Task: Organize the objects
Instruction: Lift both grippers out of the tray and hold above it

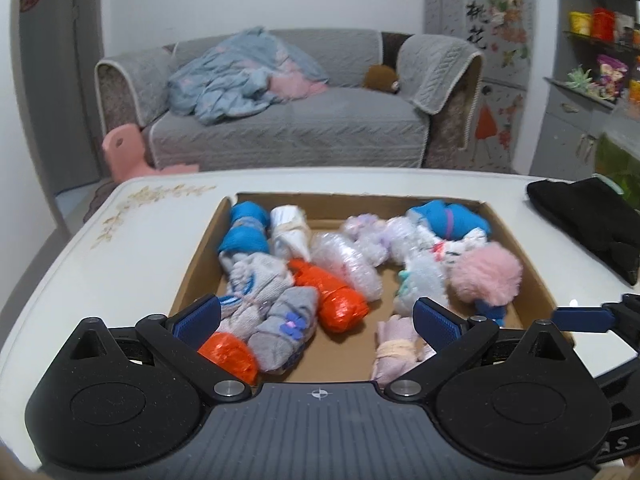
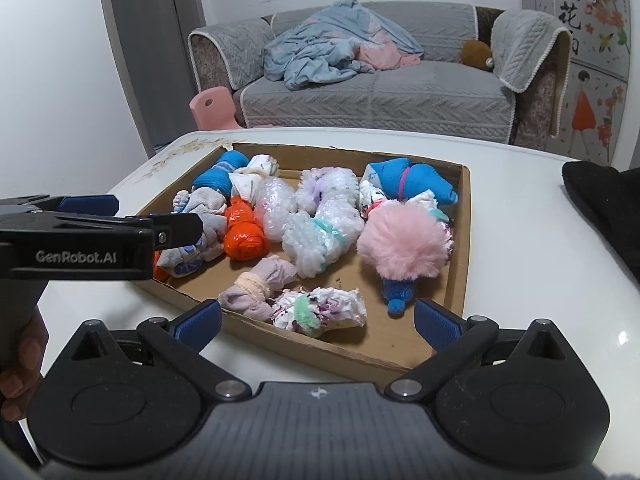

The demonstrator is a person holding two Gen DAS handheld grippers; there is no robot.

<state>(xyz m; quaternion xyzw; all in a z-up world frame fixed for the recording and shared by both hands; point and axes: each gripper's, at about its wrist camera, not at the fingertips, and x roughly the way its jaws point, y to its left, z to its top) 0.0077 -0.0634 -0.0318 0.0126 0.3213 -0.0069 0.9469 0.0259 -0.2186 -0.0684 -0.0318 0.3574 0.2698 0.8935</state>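
Over cardboard tray (image 2: 460,240), both fingers apart, left gripper (image 1: 316,320) hiding sock bundles (image 1: 276,320), black cloth (image 2: 600,196) cropped.

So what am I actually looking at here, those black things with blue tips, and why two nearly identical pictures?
There is no robot arm here: a person holds a two-finger gripper in each hand, and each gripper carries a wide-angle camera looking out along its fingers. One picture comes from the left gripper, the other from the right gripper. Both are open and hold nothing. The right view also shows the left one from the side, with part of the hand holding it. On the white table sits a shallow cardboard box of rolled-up sock bundles, including a fluffy pink one. A black cloth lies beside the box.
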